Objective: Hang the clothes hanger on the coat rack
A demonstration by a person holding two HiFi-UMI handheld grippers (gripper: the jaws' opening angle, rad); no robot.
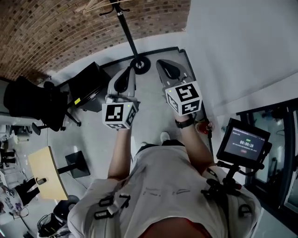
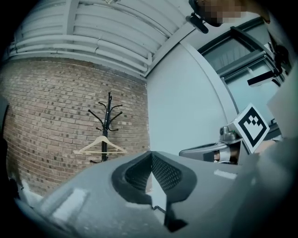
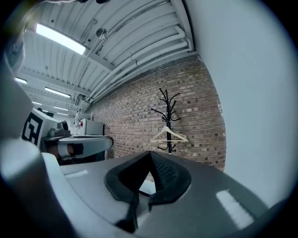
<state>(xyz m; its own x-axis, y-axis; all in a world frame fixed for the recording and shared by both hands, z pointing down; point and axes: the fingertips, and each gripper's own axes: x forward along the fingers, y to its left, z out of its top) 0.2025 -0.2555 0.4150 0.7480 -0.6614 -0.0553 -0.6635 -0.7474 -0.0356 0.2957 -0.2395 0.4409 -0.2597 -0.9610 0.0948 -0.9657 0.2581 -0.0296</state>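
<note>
A pale wooden hanger (image 2: 100, 145) (image 3: 168, 135) hangs on the black coat rack (image 2: 108, 125) (image 3: 168, 114) against the brick wall. In the head view the rack's pole and round base (image 1: 139, 64) stand just ahead of both grippers, and the hanger (image 1: 100, 5) shows at the top edge. My left gripper (image 1: 125, 76) (image 2: 150, 157) is shut with nothing in it and points level toward the rack from some way off. Beside it my right gripper (image 1: 168, 69) (image 3: 150, 157) is also shut and empty.
A white partition wall (image 1: 242, 51) runs along the right. A black cabinet (image 1: 88, 83) and a black chair (image 1: 32, 104) stand to the left, with a wooden table (image 1: 46, 173) nearer. A screen on a tripod (image 1: 244, 144) stands at my right.
</note>
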